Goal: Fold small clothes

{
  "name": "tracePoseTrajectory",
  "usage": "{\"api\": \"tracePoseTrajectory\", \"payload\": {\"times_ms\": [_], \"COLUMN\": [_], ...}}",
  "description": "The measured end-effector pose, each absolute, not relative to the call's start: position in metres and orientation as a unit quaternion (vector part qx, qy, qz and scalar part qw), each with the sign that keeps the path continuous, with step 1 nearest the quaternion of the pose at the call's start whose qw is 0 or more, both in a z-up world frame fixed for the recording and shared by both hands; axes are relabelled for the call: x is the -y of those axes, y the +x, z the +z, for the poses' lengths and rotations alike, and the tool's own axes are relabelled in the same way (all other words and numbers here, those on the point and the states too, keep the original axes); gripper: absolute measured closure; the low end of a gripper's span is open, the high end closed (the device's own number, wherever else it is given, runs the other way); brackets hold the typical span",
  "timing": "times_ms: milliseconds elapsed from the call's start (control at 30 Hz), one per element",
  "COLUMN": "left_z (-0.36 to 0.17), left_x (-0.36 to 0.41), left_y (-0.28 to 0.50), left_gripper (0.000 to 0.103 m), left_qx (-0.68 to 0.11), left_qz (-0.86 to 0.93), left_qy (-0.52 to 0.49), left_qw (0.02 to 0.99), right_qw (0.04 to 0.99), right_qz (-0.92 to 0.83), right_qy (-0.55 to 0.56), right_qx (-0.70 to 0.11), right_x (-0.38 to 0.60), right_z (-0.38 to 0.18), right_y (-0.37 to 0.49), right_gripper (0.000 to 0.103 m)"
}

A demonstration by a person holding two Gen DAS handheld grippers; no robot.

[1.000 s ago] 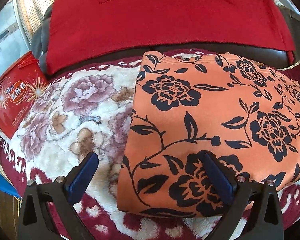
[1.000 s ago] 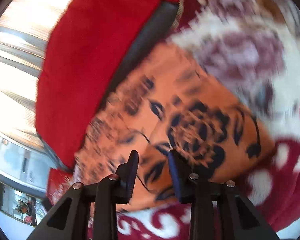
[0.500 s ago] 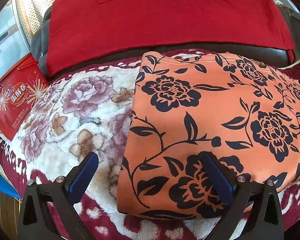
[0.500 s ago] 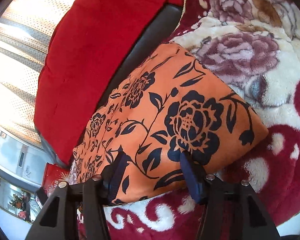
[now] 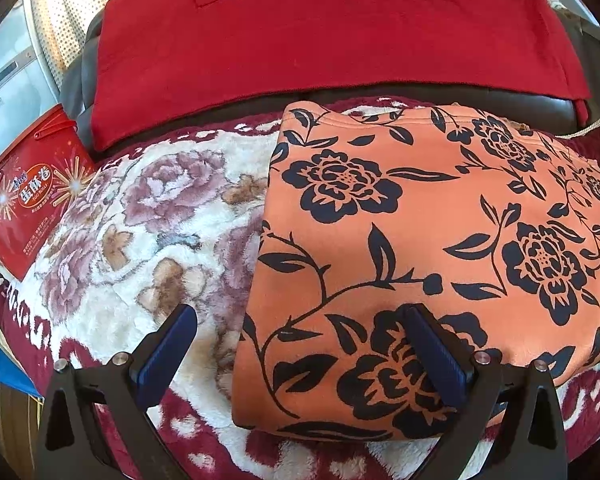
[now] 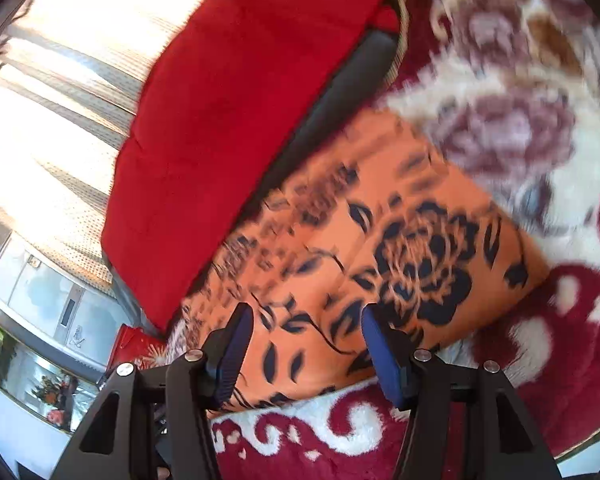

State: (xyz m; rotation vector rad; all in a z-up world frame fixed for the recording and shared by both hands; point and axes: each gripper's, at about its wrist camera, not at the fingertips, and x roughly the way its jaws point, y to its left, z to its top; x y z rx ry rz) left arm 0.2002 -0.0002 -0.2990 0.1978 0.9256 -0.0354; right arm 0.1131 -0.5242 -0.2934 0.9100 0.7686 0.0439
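A folded orange garment with black flowers lies flat on a fluffy red and white flowered blanket. My left gripper is open and empty, just above the garment's near left corner; one finger is over the blanket, the other over the cloth. In the right wrist view, which is blurred, the garment lies ahead of my right gripper, which is open and empty above its near edge.
A red cushion cover drapes the dark sofa back behind the garment. A red snack box leans at the blanket's left end. Bright curtains and a window are beyond the sofa.
My right gripper has opened wide, from nearly shut a second ago, and its view has swung. My left gripper and the garment have stayed still.
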Motion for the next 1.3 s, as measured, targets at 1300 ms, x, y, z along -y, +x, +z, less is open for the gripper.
{"api": "tracePoseTrajectory", "payload": {"times_ms": [1300], "left_z": [-0.304], "left_x": [-0.022], "left_y": [0.211], "left_gripper": [0.0], "left_qx": [-0.481], "left_qz": [-0.017], "left_qy": [0.041], "left_qw": [0.875], "right_qw": [0.751], "right_qz": [-0.04], "right_qy": [0.592], "right_qx": [-0.291], "right_x": [0.566], "right_z": [-0.332], "right_y": [0.061], "right_gripper": [0.045]}}
